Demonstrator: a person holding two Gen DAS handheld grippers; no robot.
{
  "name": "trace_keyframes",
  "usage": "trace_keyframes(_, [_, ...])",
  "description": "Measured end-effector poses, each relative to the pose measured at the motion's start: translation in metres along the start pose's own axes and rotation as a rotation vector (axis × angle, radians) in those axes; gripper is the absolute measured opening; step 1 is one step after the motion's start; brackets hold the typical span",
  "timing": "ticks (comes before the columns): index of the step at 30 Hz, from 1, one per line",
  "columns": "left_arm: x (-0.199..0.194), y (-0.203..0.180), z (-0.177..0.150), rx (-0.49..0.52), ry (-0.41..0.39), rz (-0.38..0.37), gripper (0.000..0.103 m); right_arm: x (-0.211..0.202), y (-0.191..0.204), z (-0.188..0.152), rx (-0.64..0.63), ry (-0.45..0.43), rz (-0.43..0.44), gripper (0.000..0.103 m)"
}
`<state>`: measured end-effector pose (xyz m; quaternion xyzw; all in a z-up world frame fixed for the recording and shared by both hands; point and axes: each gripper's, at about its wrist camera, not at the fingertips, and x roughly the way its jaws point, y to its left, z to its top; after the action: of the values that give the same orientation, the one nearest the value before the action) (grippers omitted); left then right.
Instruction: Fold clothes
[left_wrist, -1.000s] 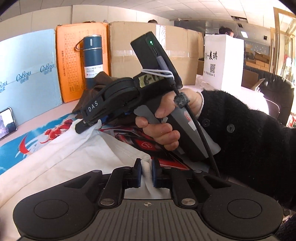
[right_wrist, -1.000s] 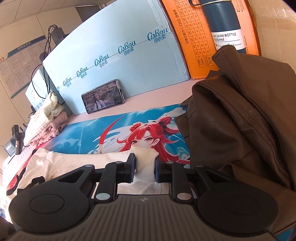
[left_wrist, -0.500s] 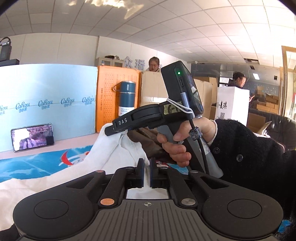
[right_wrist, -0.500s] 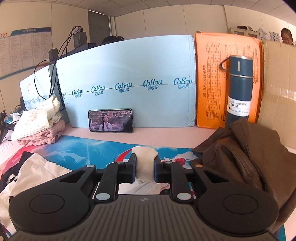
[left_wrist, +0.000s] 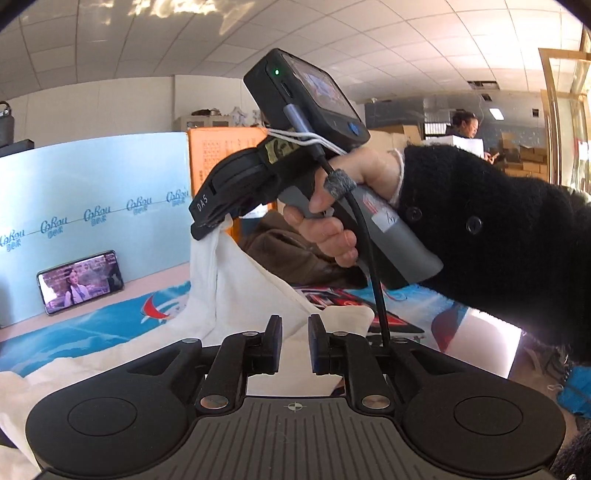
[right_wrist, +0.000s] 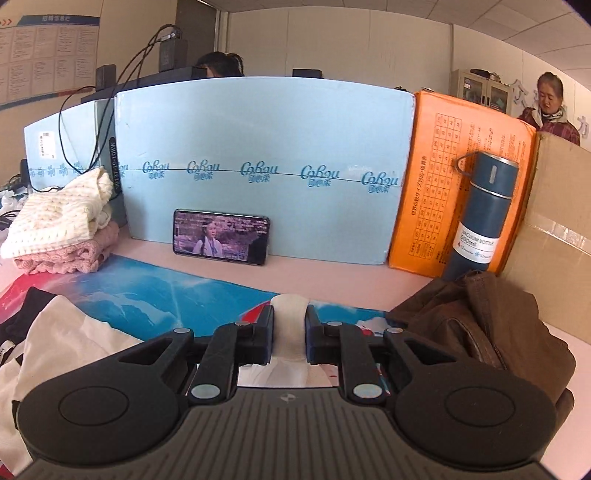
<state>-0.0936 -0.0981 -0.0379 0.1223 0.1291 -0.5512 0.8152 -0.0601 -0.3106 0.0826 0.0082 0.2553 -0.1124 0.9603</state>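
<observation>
Right gripper (right_wrist: 289, 338): jaws clamped on a bunched fold of the white garment (right_wrist: 74, 347); cloth fills the gap between the fingers. In the left wrist view the same gripper (left_wrist: 210, 225) is raised, held by the person's right hand (left_wrist: 328, 221), with the white garment (left_wrist: 236, 280) hanging from its tip and draping down toward the near side.

Left gripper (left_wrist: 294, 345): fingers stand slightly apart, white cloth visible in and behind the gap; cannot tell whether they pinch it.

The rest of the white garment lies spread at near left over the blue printed mat (right_wrist: 155, 295). Brown jacket (right_wrist: 480, 328) heaped at right on the mat's edge. Behind it, a blue vacuum bottle (right_wrist: 480, 218) stands upright against an orange box (right_wrist: 443, 177). A phone (right_wrist: 221, 237) with its screen lit leans on the light blue board (right_wrist: 258, 147) at the far side. Folded knitwear stack (right_wrist: 62, 225) at far left, cream on pink.
</observation>
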Motion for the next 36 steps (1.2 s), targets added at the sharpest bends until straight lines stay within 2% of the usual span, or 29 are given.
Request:
trace_keyframes(2, [0.015, -0.004, 0.003, 0.001, 0.032, 0.012, 0.025, 0.010, -0.020, -0.004, 0.032, 0.036, -0.007, 0.015])
trace_keyframes(4, [0.026, -0.007, 0.005, 0.012, 0.062, 0.039, 0.038, 0.025, -0.041, -0.011, 0.057, 0.073, -0.019, 0.021])
trace_keyframes(6, [0.031, -0.012, 0.003, 0.032, 0.083, 0.059, 0.049, 0.036, -0.061, -0.019, 0.089, 0.097, -0.038, 0.052])
trace_keyframes(7, [0.034, -0.014, 0.003, 0.046, 0.091, 0.049, 0.056, 0.038, -0.072, -0.023, 0.120, 0.094, -0.031, 0.053])
trace_keyframes(9, [0.039, -0.018, 0.003, 0.074, 0.105, 0.025, 0.062, 0.038, -0.094, -0.030, 0.207, 0.081, 0.031, 0.055])
trace_keyframes(12, [0.052, -0.038, 0.002, 0.160, 0.130, -0.010, 0.063, 0.039, -0.122, -0.041, 0.331, 0.072, 0.123, 0.066])
trace_keyframes(14, [0.064, -0.051, 0.001, 0.222, 0.155, -0.026, 0.063, 0.046, -0.129, -0.049, 0.354, 0.094, 0.137, 0.066])
trace_keyframes(17, [0.083, -0.061, 0.002, 0.253, 0.198, -0.039, 0.063, 0.057, -0.139, -0.060, 0.388, 0.127, 0.159, 0.064])
trace_keyframes(20, [0.099, -0.062, 0.006, 0.243, 0.221, -0.043, 0.063, 0.062, -0.145, -0.064, 0.425, 0.126, 0.205, 0.064])
trace_keyframes(24, [0.118, -0.049, 0.011, 0.151, 0.247, -0.073, 0.063, 0.065, -0.139, -0.063, 0.369, 0.136, 0.204, 0.052])
trace_keyframes(25, [0.122, -0.045, 0.012, 0.125, 0.251, -0.069, 0.063, 0.065, -0.138, -0.063, 0.355, 0.137, 0.205, 0.050])
trace_keyframes(26, [0.123, -0.042, 0.012, 0.109, 0.252, -0.065, 0.062, 0.066, -0.137, -0.063, 0.353, 0.146, 0.222, 0.038])
trace_keyframes(27, [0.123, -0.040, 0.011, 0.097, 0.250, -0.064, 0.054, 0.067, -0.136, -0.064, 0.352, 0.163, 0.244, 0.030])
trace_keyframes(29, [0.123, -0.036, 0.011, 0.074, 0.247, -0.063, 0.042, 0.067, -0.131, -0.065, 0.314, 0.160, 0.241, 0.028])
trace_keyframes(31, [0.122, -0.033, 0.011, 0.073, 0.238, -0.046, 0.016, 0.069, -0.128, -0.065, 0.308, 0.158, 0.235, 0.022])
trace_keyframes(32, [0.120, -0.030, 0.012, 0.061, 0.229, -0.052, 0.010, 0.069, -0.128, -0.065, 0.316, 0.157, 0.241, 0.017])
trace_keyframes(36, [0.101, -0.022, 0.019, 0.023, 0.149, -0.059, 0.009, 0.055, -0.125, -0.058, 0.318, 0.109, 0.239, 0.014])
